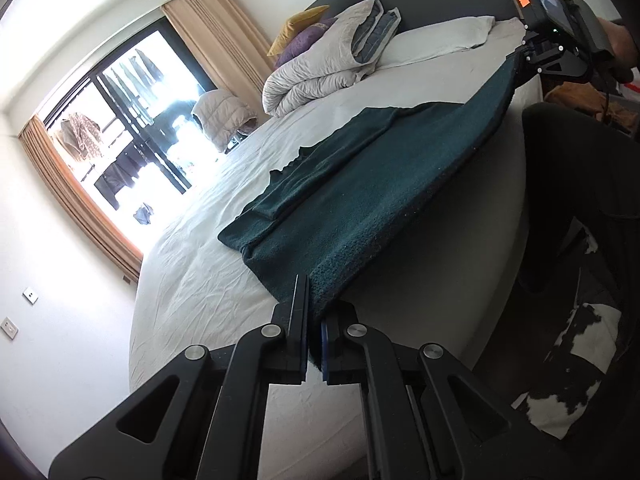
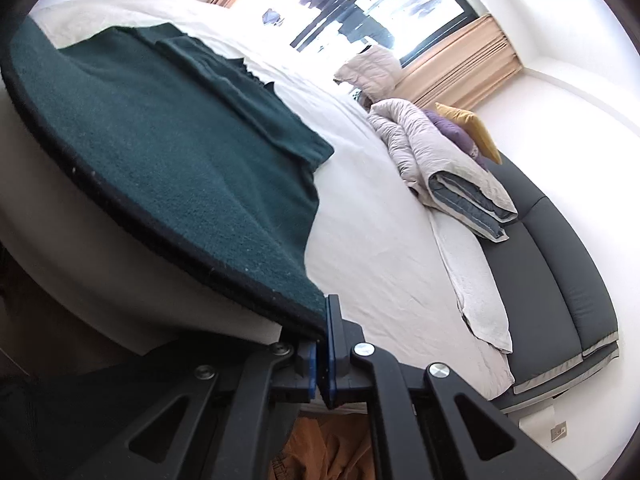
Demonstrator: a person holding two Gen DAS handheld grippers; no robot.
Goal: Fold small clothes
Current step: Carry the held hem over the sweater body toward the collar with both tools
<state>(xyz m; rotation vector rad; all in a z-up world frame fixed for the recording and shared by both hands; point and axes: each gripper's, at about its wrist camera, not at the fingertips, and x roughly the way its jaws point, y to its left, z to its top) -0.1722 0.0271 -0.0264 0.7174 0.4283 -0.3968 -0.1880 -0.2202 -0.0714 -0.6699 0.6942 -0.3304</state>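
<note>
The dark green garment (image 1: 360,184) lies partly folded on the white bed (image 1: 208,272), its near edge lifted taut between the left gripper (image 1: 314,312) and right gripper (image 2: 322,320), each clamped on a corner.

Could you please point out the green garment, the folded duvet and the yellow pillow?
green garment (image 1: 360,184), left wrist view, middle of the cloth.
folded duvet (image 1: 320,64), left wrist view, its crumpled top.
yellow pillow (image 2: 476,128), right wrist view, its face.
</note>
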